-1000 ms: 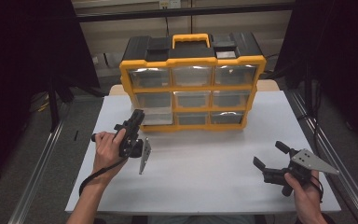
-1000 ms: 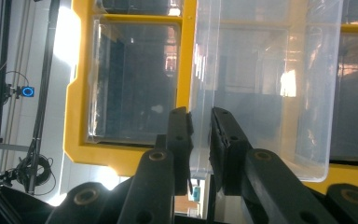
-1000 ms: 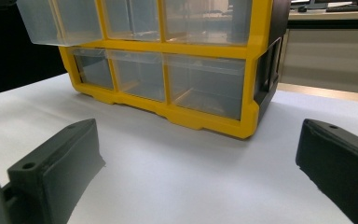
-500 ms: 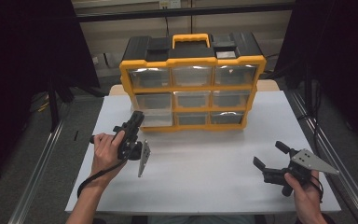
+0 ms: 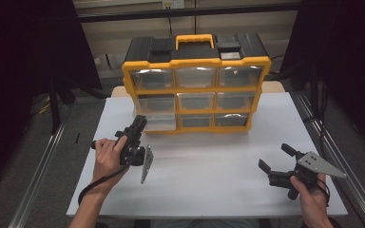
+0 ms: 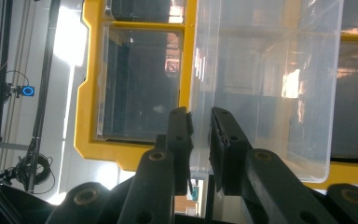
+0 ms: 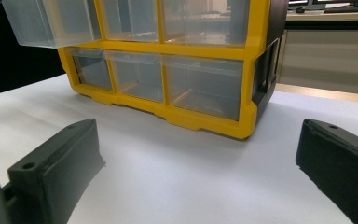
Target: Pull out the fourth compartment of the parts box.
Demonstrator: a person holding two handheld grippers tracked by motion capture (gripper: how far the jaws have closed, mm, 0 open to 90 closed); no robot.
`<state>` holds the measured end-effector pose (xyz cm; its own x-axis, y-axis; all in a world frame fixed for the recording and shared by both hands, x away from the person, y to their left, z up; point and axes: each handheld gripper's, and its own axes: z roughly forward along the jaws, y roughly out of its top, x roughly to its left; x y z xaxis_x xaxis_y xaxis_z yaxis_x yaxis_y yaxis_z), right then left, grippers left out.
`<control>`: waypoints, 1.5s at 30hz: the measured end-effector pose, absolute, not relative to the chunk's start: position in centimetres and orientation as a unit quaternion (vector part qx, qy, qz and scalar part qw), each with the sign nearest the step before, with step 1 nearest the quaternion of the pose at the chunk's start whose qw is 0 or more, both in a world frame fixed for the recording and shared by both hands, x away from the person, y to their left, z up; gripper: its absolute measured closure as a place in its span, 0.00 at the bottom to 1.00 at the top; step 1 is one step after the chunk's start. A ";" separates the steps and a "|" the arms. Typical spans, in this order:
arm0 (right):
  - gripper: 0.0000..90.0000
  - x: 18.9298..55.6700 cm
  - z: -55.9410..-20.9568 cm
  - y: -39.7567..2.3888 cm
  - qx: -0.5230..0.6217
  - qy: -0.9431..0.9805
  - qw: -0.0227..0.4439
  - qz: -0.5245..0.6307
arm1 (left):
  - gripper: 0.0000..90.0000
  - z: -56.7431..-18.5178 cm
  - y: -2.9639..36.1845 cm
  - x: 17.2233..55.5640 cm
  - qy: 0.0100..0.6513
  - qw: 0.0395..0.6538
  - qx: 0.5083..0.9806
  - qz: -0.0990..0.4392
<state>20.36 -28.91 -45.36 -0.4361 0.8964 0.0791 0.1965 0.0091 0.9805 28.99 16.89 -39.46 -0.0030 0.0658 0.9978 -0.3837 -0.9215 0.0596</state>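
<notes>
Left gripper (image 6: 199, 122) is clamped on the front wall of a clear drawer (image 6: 265, 88), which sticks partway out at 9 o'clock in the bottom row of the yellow cabinet (image 5: 196, 85).

Risk, as I judge it: the grip is thin; a skewed pull could slip off or drag the light cabinet across the white table (image 5: 209, 180).

Right gripper (image 5: 276, 165) rests at 4 o'clock, jaws wide apart, holding nothing.

The left gripper view shows the pinch itself; the high view shows which drawer.
</notes>
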 end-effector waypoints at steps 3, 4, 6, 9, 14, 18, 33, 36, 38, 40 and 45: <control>0.00 20.4 -45.4 -28.9 0.430 0.637 0.314 0.557 | 0.88 -39.5 17.0 28.9 -0.118 0.164 0.685 0.700; 0.00 20.4 -45.4 -28.9 0.431 0.637 0.314 0.557 | 0.88 -39.5 17.0 28.7 -0.115 0.158 0.686 0.701; 0.00 20.4 -45.4 -28.9 0.431 0.637 0.314 0.557 | 0.88 -39.6 17.0 28.7 -0.116 0.158 0.685 0.702; 0.00 20.4 -45.4 -28.9 0.428 0.638 0.313 0.558 | 0.88 -39.7 17.2 28.7 -0.115 0.160 0.685 0.701; 0.00 20.5 -45.4 -28.9 0.429 0.640 0.310 0.558 | 0.87 -39.8 17.2 28.7 -0.114 0.165 0.688 0.697; 0.00 20.5 -45.4 -28.8 0.426 0.642 0.308 0.558 | 0.87 -40.2 17.1 28.7 -0.116 0.167 0.688 0.697; 0.00 20.4 -45.4 -28.9 0.428 0.640 0.310 0.557 | 0.87 -40.2 17.1 28.7 -0.119 0.169 0.687 0.697; 0.00 20.4 -45.4 -28.9 0.428 0.641 0.310 0.557 | 0.85 -39.9 17.0 28.7 -0.112 0.165 0.691 0.695; 0.00 20.4 -45.4 -28.9 0.427 0.641 0.310 0.557 | 0.83 -40.1 17.1 28.9 -0.105 0.177 0.693 0.691; 0.00 20.4 -45.4 -28.9 0.428 0.640 0.310 0.558 | 0.80 -40.1 17.1 28.9 -0.102 0.174 0.697 0.688; 0.00 20.4 -45.4 -28.9 0.428 0.641 0.310 0.557 | 0.61 -40.0 17.0 29.0 -0.077 0.192 0.690 0.693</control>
